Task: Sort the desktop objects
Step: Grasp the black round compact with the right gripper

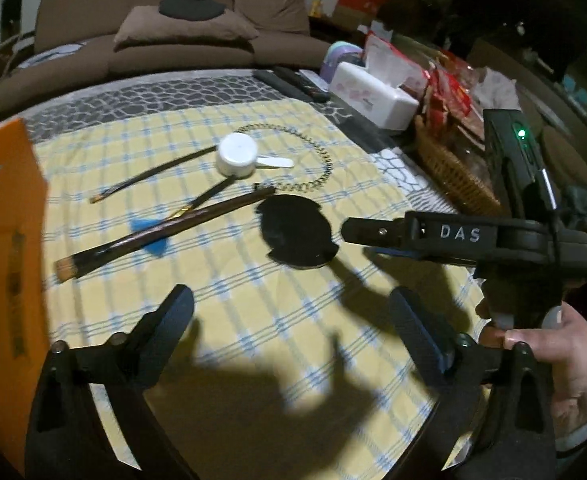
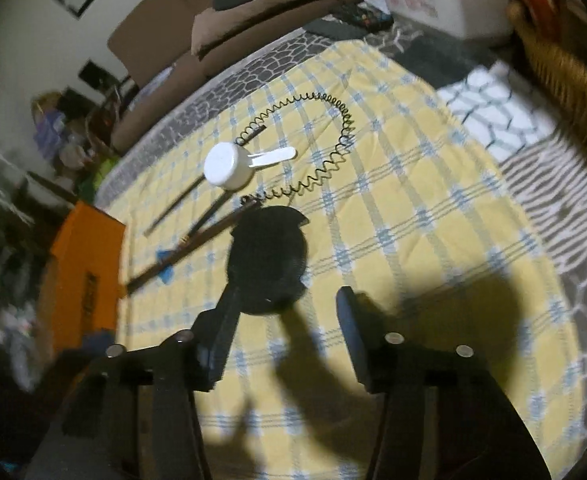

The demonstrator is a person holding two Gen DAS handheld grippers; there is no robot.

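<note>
On the yellow checked cloth (image 1: pixel 253 320) lie a flat black oval pad (image 1: pixel 295 232), a white measuring scoop (image 1: pixel 237 156), a black coiled spring cord (image 1: pixel 321 160), a thick brown stick (image 1: pixel 165 232), two thin dark sticks (image 1: pixel 153 176) and a small blue piece (image 1: pixel 153 236). My left gripper (image 1: pixel 293 320) is open and empty, low over the cloth in front of the pad. My right gripper (image 2: pixel 289 320) is open and empty, its left finger (image 2: pixel 229 312) overlapping the pad's (image 2: pixel 267 256) near edge. It also shows from the side in the left wrist view (image 1: pixel 373 236), just right of the pad.
An orange box (image 1: pixel 5 240) stands at the cloth's left edge. A white tissue box (image 1: pixel 369 92), remote controls (image 1: pixel 293 80), red snack packets and a wicker basket (image 1: pixel 453 172) crowd the far right. A brown sofa (image 1: pixel 173 32) lies behind the table.
</note>
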